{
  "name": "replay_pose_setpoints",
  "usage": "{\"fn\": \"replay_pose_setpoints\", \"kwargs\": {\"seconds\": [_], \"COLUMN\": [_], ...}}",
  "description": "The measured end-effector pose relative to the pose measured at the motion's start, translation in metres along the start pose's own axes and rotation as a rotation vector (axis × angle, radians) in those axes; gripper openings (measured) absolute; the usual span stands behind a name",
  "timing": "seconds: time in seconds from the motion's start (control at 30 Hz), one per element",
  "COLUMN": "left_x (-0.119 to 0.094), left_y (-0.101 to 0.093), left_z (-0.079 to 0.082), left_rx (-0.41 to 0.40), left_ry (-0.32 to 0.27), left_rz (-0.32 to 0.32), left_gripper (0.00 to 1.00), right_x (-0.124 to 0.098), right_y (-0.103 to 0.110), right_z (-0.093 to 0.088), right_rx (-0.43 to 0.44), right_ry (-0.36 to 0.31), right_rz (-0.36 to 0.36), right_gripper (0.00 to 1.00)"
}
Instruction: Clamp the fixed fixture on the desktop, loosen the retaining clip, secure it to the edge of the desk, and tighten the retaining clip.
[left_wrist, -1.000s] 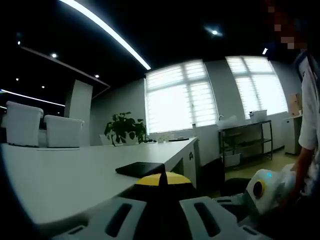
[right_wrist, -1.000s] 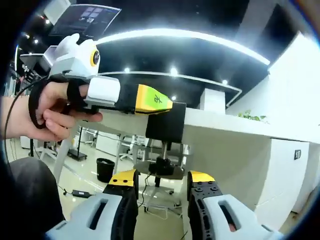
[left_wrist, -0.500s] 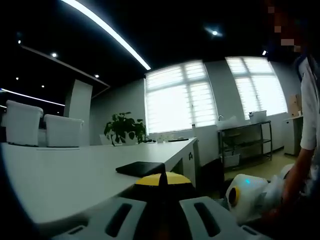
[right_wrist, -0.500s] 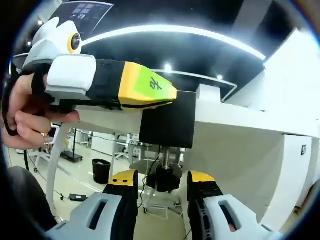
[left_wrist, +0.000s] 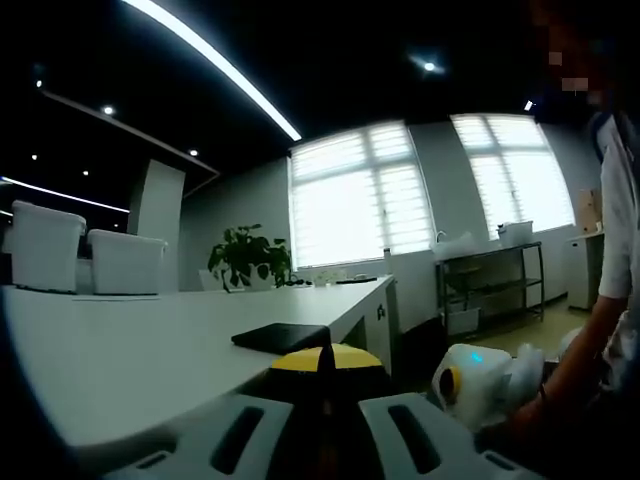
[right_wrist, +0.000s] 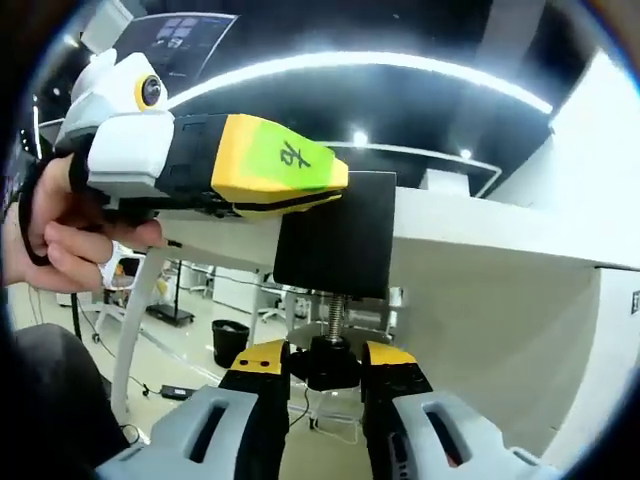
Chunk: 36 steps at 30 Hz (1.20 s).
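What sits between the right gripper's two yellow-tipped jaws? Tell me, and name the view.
In the right gripper view, the black knob at the bottom of the clamp's threaded screw sits between the right gripper jaws, under the black clamp body on the desk edge.

Bright blinded windows (left_wrist: 420, 190), potted plant (left_wrist: 248, 258), ceiling strip light (left_wrist: 215, 65).

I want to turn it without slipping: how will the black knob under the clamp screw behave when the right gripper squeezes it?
The black knob looks rigid, so it should not deform. It seems round, so the right gripper may slip. The threaded screw above probably lets it turn only.
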<state>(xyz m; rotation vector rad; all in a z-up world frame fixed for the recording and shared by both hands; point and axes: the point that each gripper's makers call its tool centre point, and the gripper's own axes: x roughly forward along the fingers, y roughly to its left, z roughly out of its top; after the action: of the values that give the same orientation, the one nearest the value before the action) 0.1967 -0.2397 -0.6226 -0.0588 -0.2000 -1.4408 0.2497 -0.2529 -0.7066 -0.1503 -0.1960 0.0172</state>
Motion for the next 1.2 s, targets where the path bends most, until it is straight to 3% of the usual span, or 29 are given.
{"fn": "replay_pose_setpoints", "kwargs": {"seconds": [0.07, 0.33, 0.47, 0.53, 0.6, 0.77, 0.83, 0.87, 0.9, 0.97, 1.03, 1.07, 1.1, 1.13, 1.2], "left_x": [0.000, 0.001, 0.001, 0.001, 0.001, 0.002, 0.002, 0.002, 0.002, 0.002, 0.002, 0.002, 0.002, 0.002, 0.001], "left_y": [0.000, 0.001, 0.001, 0.001, 0.001, 0.002, 0.002, 0.002, 0.002, 0.002, 0.001, 0.001, 0.000, 0.001, 0.001], "left_z": [0.000, 0.000, 0.000, 0.000, 0.000, -0.001, -0.001, -0.001, -0.001, -0.001, -0.001, -0.001, -0.001, -0.001, -0.001], "left_rx": [0.004, 0.014, 0.014, 0.016, 0.016, 0.016, 0.017, 0.014, 0.017, 0.020, 0.021, 0.031, 0.033, 0.027, 0.022], "left_ry": [0.003, 0.011, 0.011, 0.011, 0.011, 0.014, 0.014, 0.014, 0.014, 0.014, 0.017, 0.020, 0.020, 0.017, 0.010], "left_rz": [-0.001, -0.001, -0.001, 0.000, 0.000, 0.000, 0.000, 0.001, 0.002, 0.000, -0.001, 0.001, 0.001, 0.001, 0.001], "left_gripper": [0.03, 0.03, 0.03, 0.03, 0.03, 0.03, 0.03, 0.03, 0.03, 0.03, 0.03, 0.03, 0.03, 0.03, 0.03], "right_x": [0.000, -0.001, 0.003, 0.008, 0.010, 0.012, 0.010, 0.010, 0.006, 0.001, -0.003, -0.005, -0.011, -0.016, -0.034], "right_y": [0.000, 0.005, -0.005, -0.012, -0.001, 0.002, 0.004, -0.004, -0.005, -0.007, -0.013, -0.023, -0.033, -0.033, -0.019], "right_z": [0.000, 0.005, 0.000, -0.001, -0.002, -0.005, -0.005, -0.006, -0.006, -0.007, -0.011, -0.014, -0.018, -0.016, -0.015], "right_rx": [0.041, 0.040, 0.070, 0.059, 0.056, 0.038, 0.030, 0.011, -0.036, -0.023, 0.009, 0.030, -0.045, -0.111, -0.218], "right_ry": [-0.006, 0.022, 0.055, 0.066, 0.075, 0.087, 0.081, 0.074, 0.074, 0.049, 0.049, 0.057, 0.080, 0.057, 0.065], "right_rz": [0.078, 0.393, 0.479, 0.487, 0.520, 0.559, 0.537, 0.493, 0.456, 0.395, 0.308, 0.199, 0.084, 0.023, -0.035], "right_gripper": [0.26, 0.26, 0.25, 0.25, 0.25, 0.25, 0.26, 0.29, 0.33, 0.42, 0.50, 0.52, 0.53, 0.51, 0.45]}}
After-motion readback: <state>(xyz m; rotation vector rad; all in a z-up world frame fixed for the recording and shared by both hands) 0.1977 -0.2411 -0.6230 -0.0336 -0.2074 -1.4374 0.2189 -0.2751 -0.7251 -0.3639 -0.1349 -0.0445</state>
